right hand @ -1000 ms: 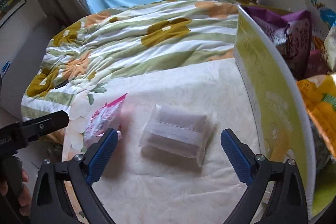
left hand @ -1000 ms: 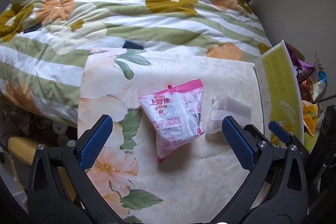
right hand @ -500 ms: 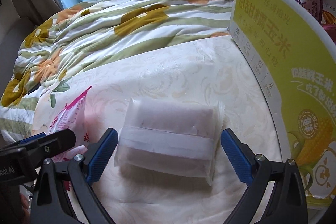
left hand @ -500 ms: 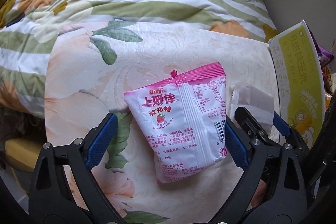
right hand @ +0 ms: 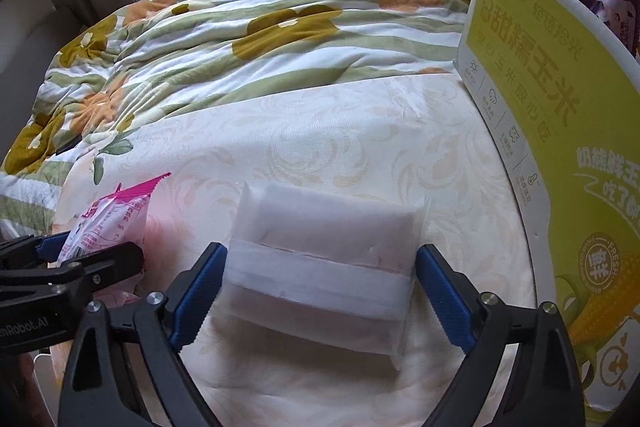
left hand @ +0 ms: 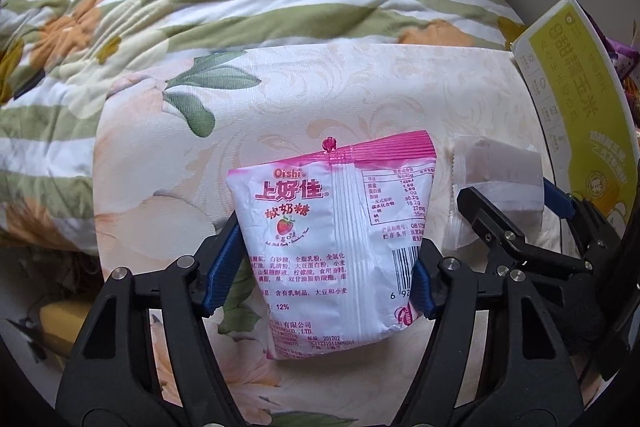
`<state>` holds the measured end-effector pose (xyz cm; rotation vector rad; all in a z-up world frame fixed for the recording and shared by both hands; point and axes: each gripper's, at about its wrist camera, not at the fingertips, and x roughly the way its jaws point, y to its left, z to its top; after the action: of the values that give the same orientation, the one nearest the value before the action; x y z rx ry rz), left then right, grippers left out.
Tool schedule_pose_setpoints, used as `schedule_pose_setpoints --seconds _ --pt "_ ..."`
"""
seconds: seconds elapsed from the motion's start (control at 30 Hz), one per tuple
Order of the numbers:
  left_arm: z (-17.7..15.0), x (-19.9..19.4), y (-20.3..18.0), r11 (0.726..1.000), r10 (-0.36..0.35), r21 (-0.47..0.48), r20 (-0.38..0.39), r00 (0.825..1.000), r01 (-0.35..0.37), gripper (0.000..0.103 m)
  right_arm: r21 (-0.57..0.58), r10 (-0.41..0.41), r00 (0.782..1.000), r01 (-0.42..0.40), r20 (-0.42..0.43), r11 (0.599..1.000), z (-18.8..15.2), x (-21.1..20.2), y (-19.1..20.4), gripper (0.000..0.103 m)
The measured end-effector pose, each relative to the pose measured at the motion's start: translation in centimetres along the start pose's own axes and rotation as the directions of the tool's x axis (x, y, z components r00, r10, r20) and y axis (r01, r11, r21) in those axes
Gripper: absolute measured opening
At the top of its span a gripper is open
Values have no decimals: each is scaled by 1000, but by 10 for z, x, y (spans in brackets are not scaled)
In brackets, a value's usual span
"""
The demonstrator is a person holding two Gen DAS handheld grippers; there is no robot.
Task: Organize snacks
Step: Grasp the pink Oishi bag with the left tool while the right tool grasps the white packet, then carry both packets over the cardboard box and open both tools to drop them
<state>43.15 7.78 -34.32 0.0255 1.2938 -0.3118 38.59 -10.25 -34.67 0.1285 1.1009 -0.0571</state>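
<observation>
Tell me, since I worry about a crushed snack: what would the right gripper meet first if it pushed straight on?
Likely the translucent white packet, already between its closing fingers; the cloth-covered surface lies directly beneath.

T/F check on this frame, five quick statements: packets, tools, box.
1. The pink candy packet lies between the left tool's fingers. True; its jaws are closing.
2. The right tool straddles a bottle. False: a frosted white packet sits between its fingers as its jaws close.
3. The yellow-green box stands to the right of the white packet. True.
4. The pink packet is printed with a banana. False: a strawberry.
5. Both packets lie inside the box. False: they lie on the cream floral cloth.
</observation>
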Motion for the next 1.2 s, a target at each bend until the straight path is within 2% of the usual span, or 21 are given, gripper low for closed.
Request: schedule_pose_setpoints --seconds 0.13,0.27,0.33,0.53,0.7,0.97,1.2 --pt "-5 -2 1 999 33 32 22 999 -34 54 2 -6 1000 6 -5 1000 2 2 2 90" --pt "-9 -6 9 1000 -3 27 27 1000 2 49 -2 -24 1000 24 -9 1000 3 5 7 90" --pt "-10 -6 14 1000 -19 16 27 999 18 43 19 -15 1000 16 -7 1000 2 5 4 88" --pt "-9 -11 28 997 -67 -23 26 997 68 40 6 -12 1000 12 18 1000 -2 -5 8 74" --pt "-9 -30 29 996 -80 -36 50 996 82 39 18 20 1000 -20 22 1000 -7 -15 7 72" --pt "3 -92 7 997 -76 4 138 987 76 39 8 78 991 -80 106 997 7 -82 2 72" --pt "12 -161 -52 994 -95 69 243 965 81 39 -18 128 971 -127 204 992 20 -171 -29 72"
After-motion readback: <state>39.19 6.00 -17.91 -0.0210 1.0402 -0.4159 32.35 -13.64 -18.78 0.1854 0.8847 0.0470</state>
